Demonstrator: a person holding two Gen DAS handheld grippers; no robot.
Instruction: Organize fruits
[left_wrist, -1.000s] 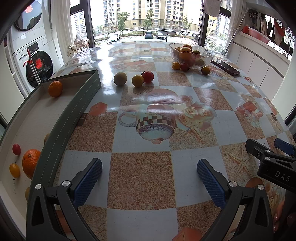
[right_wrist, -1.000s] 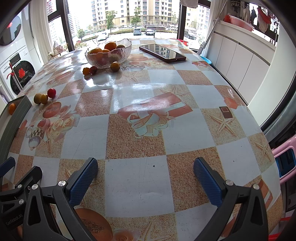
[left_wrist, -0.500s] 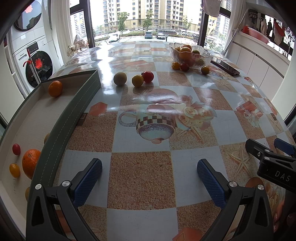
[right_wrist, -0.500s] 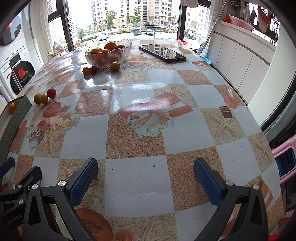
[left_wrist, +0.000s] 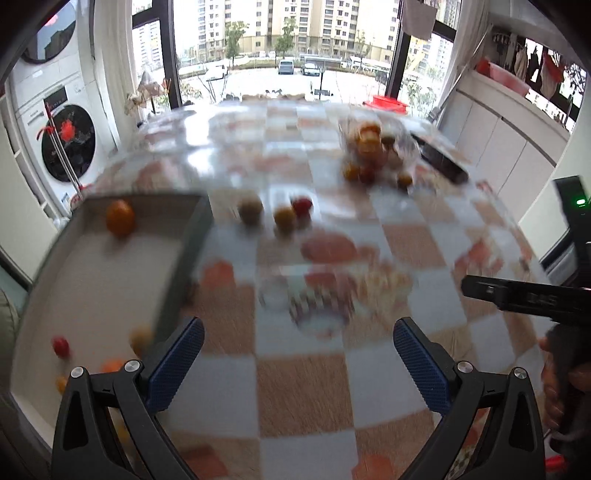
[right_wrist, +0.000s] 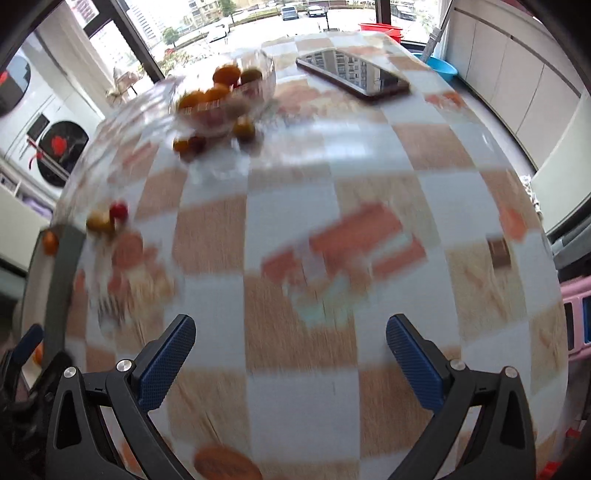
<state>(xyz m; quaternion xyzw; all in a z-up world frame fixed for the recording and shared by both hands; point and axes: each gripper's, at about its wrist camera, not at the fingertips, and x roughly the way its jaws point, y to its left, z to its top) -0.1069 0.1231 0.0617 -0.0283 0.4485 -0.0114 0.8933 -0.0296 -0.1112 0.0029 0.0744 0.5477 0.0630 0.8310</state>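
While left tool (left_wrist: 297, 360) gapes, fruits (left_wrist: 284, 216) far ahead.

The left gripper (left_wrist: 295, 363) is held wide open above a checked tablecloth (left_wrist: 303, 391). Fruit is seen blurred in a grey tray (left_wrist: 184, 266) and beside a glass bowl (left_wrist: 373, 144)

Readable text: you find none; both views are blurred.
Right gripper (left_wrist: 528, 300) marking: too smeared for you to read.

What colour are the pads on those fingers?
Blue, with a fine textured surface; the pads show best in the right wrist view.
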